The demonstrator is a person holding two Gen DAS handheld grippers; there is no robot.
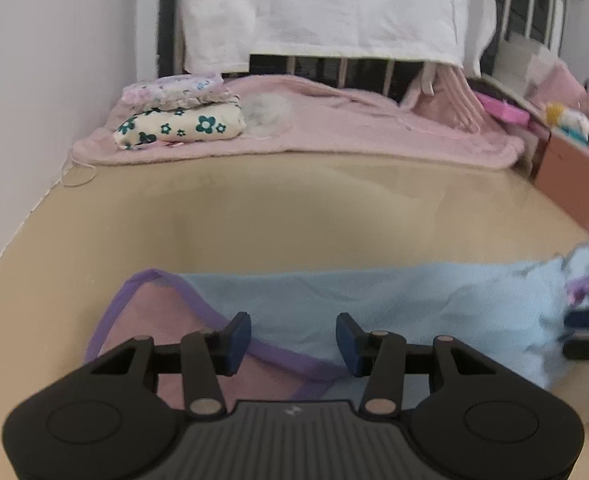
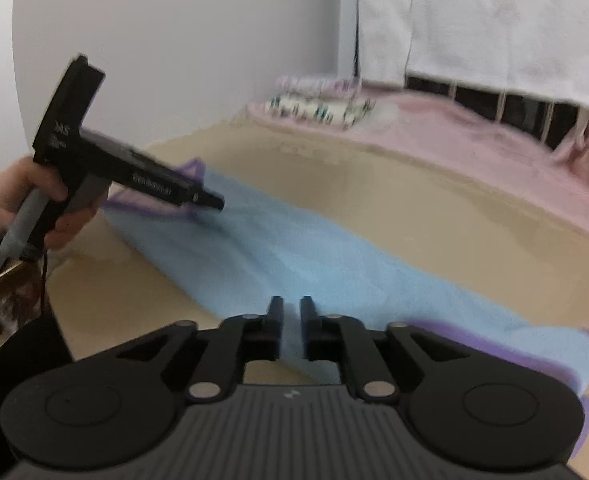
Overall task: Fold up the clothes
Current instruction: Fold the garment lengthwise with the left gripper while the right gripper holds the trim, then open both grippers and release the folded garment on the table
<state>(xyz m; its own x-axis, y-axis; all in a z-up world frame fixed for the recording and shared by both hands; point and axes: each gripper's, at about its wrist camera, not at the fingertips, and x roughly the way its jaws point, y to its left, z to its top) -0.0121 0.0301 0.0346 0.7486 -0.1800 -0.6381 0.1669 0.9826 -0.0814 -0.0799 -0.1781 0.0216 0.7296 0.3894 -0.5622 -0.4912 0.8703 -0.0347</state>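
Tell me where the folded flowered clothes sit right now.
In the left wrist view the folded flowered clothes sit stacked far left on the pink blanket, beside the wall, beyond the blue garment.

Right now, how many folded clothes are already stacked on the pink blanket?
2: a flower-print bundle lies on the pink blanket near the wall, and a pale patterned one sits on it. More may be hidden.

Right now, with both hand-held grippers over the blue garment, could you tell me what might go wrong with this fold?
1. The left hand-held gripper is open above the purple-trimmed edge; closing there may catch only the trim, not the whole layer.
2. The right hand-held gripper is nearly shut, and whether it grips the blue garment is unclear, so that end may slip.
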